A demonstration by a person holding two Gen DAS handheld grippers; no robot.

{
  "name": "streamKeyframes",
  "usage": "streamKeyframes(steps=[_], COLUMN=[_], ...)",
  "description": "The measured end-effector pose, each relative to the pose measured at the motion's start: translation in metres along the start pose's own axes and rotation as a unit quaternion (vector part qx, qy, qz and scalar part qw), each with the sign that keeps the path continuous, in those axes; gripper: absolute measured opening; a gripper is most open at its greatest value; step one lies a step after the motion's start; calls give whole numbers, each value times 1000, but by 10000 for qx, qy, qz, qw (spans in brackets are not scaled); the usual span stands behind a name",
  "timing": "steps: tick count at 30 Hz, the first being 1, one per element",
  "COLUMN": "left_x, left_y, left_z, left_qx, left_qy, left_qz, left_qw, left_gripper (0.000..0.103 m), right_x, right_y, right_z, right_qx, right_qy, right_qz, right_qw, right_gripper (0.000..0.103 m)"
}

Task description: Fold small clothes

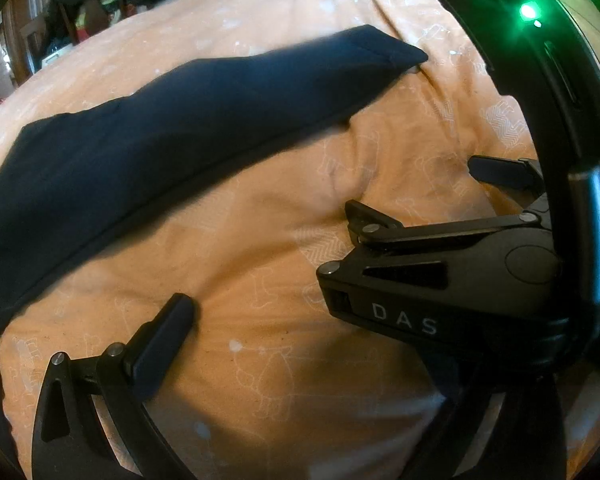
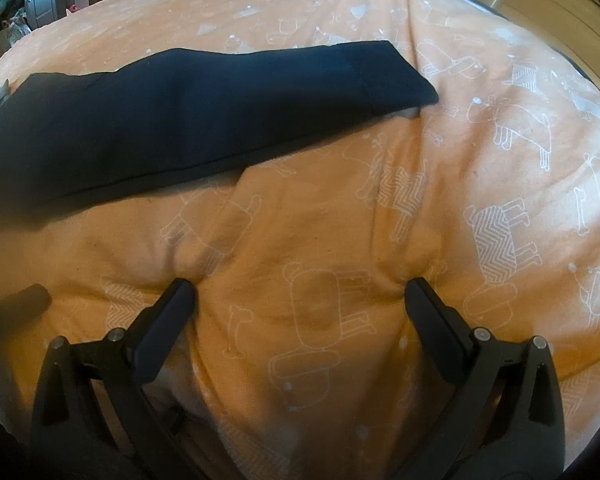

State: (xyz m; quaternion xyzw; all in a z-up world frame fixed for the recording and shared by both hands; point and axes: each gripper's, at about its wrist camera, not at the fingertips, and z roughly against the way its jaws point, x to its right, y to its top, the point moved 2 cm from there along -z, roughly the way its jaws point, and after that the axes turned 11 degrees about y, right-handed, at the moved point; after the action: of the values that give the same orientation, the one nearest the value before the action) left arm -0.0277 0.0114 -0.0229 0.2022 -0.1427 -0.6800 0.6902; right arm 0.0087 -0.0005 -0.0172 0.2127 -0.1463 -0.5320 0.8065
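Both tools wide, empty: right tool [image 2: 300, 300] presses the bedcover [image 2: 460, 184], so closing risks pinching it, not the navy garment [image 2: 188, 116].

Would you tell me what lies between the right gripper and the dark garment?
Only bare orange bedcover; nothing else separates the right gripper from the dark garment, as the right wrist view shows.

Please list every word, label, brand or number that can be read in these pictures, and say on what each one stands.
"DAS": pale letters on the black body of the right gripper, seen from the left wrist camera.
Orange bedcover: only white animal drawings, no text.
Dark blue garment: no label visible.
Background clutter: too small and blurred to read.
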Motion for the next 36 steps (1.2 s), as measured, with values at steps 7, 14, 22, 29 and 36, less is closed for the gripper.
streamKeyframes(steps=[7, 14, 22, 29, 36], left_x=[-3, 0, -1, 0, 0], left_y=[2, 1, 2, 6, 5], left_z=[-1, -2, -7, -10, -9], left_qx=[-5, -9, -29, -16, 10], left_qy=[-5, 3, 136, 20, 26], left_qz=[9, 7, 28, -54, -44], left_qw=[10000, 10000, 9999, 10000, 10000], left_gripper=[103, 103, 103, 103, 103], right_x=[0, 2, 6, 5, 1], right_y=[-1, -1, 2, 9, 14], right_z=[-1, -1, 0, -1, 0], right_qx=[-45, -2, -45, -153, 12], right_qy=[-42, -26, 56, 9, -74], right_qz=[28, 29, 205, 357, 296], right_qw=[10000, 10000, 9998, 9992, 9995], right_gripper=[103, 103, 103, 103, 103])
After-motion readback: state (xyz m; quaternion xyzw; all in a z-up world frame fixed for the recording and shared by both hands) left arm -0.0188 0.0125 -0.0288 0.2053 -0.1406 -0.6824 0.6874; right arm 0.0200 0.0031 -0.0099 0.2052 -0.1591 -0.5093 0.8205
